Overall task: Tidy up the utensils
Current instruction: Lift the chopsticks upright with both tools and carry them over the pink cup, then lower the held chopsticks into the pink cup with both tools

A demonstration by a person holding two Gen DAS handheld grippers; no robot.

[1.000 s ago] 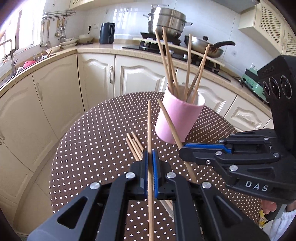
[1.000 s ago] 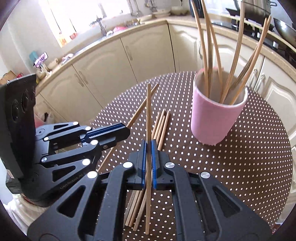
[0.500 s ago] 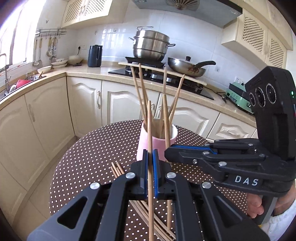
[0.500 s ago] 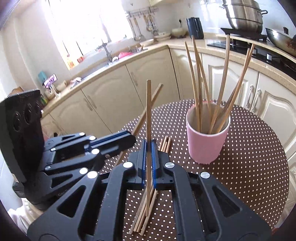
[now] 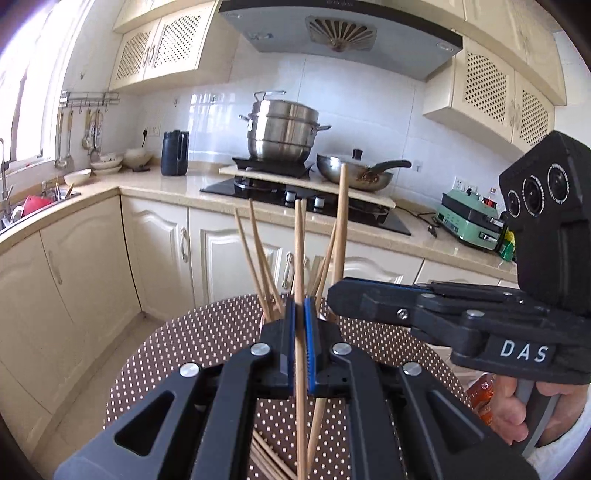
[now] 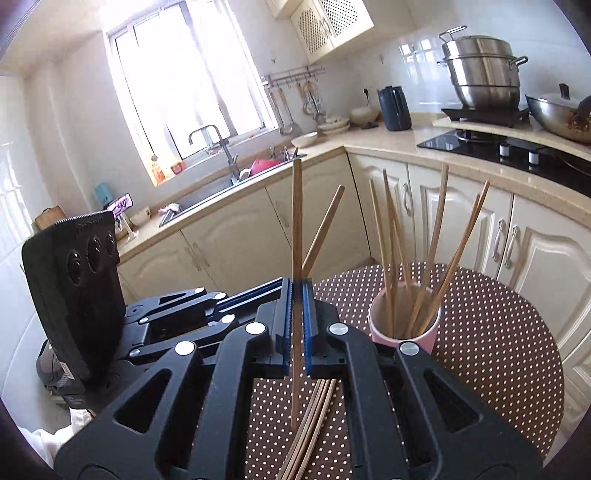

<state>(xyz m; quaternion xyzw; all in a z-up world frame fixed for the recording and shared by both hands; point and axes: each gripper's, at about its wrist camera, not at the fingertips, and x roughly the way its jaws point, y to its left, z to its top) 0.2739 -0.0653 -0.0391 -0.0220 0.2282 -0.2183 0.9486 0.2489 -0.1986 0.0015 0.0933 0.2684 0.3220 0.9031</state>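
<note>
Since lifted: both grippers (image 5: 300,314) (image 6: 297,295), chopsticks (image 5: 300,258) (image 6: 296,221) higher.

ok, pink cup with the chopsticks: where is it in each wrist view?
Left wrist: pink cup almost hidden behind the left gripper; only its chopsticks show, centre frame.
Right wrist: pink cup right of centre, on the dotted table.
Shared landmark: steel steamer pot on the stove.

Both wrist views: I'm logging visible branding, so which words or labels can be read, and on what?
"DAS": white letters on the side of the right tool, seen in the left wrist view.
Embossed lettering on the left tool's camera housing: too blurred to read.
Range hood marking: too small.
</note>
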